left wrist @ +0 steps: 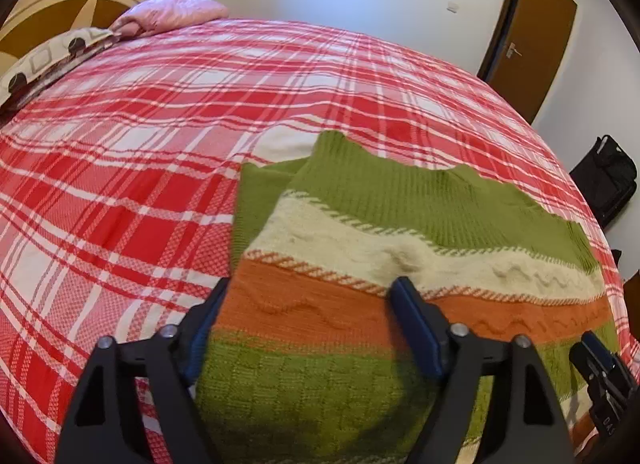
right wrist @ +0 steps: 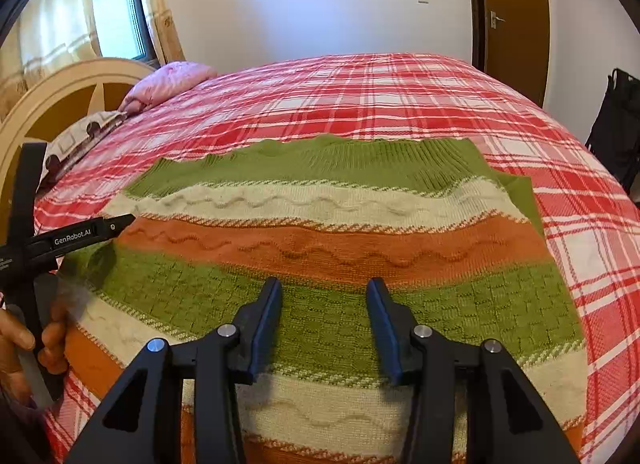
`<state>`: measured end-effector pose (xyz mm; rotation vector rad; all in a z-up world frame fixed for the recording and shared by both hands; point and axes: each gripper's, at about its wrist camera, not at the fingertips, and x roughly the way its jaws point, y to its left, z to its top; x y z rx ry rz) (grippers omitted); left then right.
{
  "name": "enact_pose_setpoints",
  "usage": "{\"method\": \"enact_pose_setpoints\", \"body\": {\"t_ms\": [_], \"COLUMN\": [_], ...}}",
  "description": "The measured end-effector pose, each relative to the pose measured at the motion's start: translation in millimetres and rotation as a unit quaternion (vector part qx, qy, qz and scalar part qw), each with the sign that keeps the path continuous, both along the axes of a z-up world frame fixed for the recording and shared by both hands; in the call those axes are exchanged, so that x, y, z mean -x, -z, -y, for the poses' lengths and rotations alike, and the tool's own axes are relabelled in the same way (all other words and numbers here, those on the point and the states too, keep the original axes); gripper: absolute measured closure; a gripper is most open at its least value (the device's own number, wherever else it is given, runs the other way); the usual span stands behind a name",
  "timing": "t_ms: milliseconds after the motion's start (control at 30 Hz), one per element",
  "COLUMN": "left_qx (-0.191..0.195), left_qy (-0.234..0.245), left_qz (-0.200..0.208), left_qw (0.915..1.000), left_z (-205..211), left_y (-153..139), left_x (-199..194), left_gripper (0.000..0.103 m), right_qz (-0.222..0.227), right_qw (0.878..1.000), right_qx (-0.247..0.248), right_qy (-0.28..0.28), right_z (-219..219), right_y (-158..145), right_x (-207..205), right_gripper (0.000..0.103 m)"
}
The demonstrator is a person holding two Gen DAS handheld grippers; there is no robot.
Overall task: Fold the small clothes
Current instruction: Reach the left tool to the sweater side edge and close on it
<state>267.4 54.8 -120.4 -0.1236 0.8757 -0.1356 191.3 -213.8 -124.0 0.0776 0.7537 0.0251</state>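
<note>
Both grippers, left (left wrist: 310,328) and right (right wrist: 325,328), hover with jaws apart over the striped green, cream and orange knitted sweater (right wrist: 320,232) lying flat on the plaid bedspread (left wrist: 160,144). Next I'd pinch the near hem.

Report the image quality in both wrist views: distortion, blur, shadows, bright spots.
Left wrist view: strong fisheye bulge in the plaid bedspread; left gripper casts a dark shadow on the striped sweater, near fabric slightly blurred. Right wrist view: same bulge, window washed out, sweater sharp and evenly lit.
</note>
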Motion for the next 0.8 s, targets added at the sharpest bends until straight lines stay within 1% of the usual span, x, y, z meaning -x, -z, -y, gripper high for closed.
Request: {"method": "enact_pose_setpoints", "body": {"t_ms": [33,67,133,167,233,300,333,400,433,467,533,600,733,800], "left_qx": [0.001,0.003,0.016,0.028,0.057,0.078,0.086,0.086,0.085,0.087,0.105,0.117,0.122,0.146], "left_qy": [0.001,0.002,0.004,0.006,0.001,-0.003,-0.004,-0.004,-0.004,-0.004,-0.001,0.001,0.004,-0.001], "left_qz": [0.002,0.002,0.005,0.007,0.008,0.007,0.006,0.007,0.007,0.007,0.005,0.004,-0.003,-0.014], "left_qw": [1.0,1.0,0.9998,0.9996,0.9984,0.9969,0.9963,0.9963,0.9963,0.9962,0.9945,0.9931,0.9925,0.9891], "left_z": [0,0,-4,-7,-16,-22,-23,-23,-22,-23,-26,-28,-28,-33], "left_y": [0,0,0,0,1,2,3,3,3,3,5,6,6,6], "left_x": [0,1,1,2,2,2,1,1,1,1,1,1,0,-1], "left_gripper": [0.026,0.027,0.034,0.037,0.046,0.048,0.048,0.047,0.045,0.044,0.039,0.038,0.036,0.036], "right_qz": [-0.001,-0.002,0.0,0.004,0.016,0.022,0.023,0.016,-0.008,-0.024,-0.018,-0.016,-0.014,-0.013], "right_qw": [1.0,1.0,0.999,0.999,0.999,0.998,0.998,0.999,0.999,0.999,0.999,0.999,0.999,0.998], "right_qx": [-0.01,-0.025,-0.042,-0.037,-0.023,-0.03,-0.037,-0.034,-0.018,-0.017,-0.024,-0.031,-0.037,-0.041], "right_qy": [-0.002,-0.003,-0.015,-0.023,-0.039,-0.042,-0.041,-0.037,-0.034,-0.033,-0.032,-0.034,-0.035,-0.036], "right_z": [-2,-4,-14,-23,-44,-56,-63,-70,-74,-75,-74,-73,-70,-69], "right_y": [-2,-5,-9,-12,-18,-21,-21,-12,1,9,7,8,10,11], "right_x": [-1,-3,-9,-11,-22,-33,-40,-52,-61,-66,-64,-63,-63,-63], "right_gripper": [0.082,0.082,0.082,0.082,0.082,0.082,0.082,0.082,0.082,0.081,0.082,0.082,0.082,0.082]}}
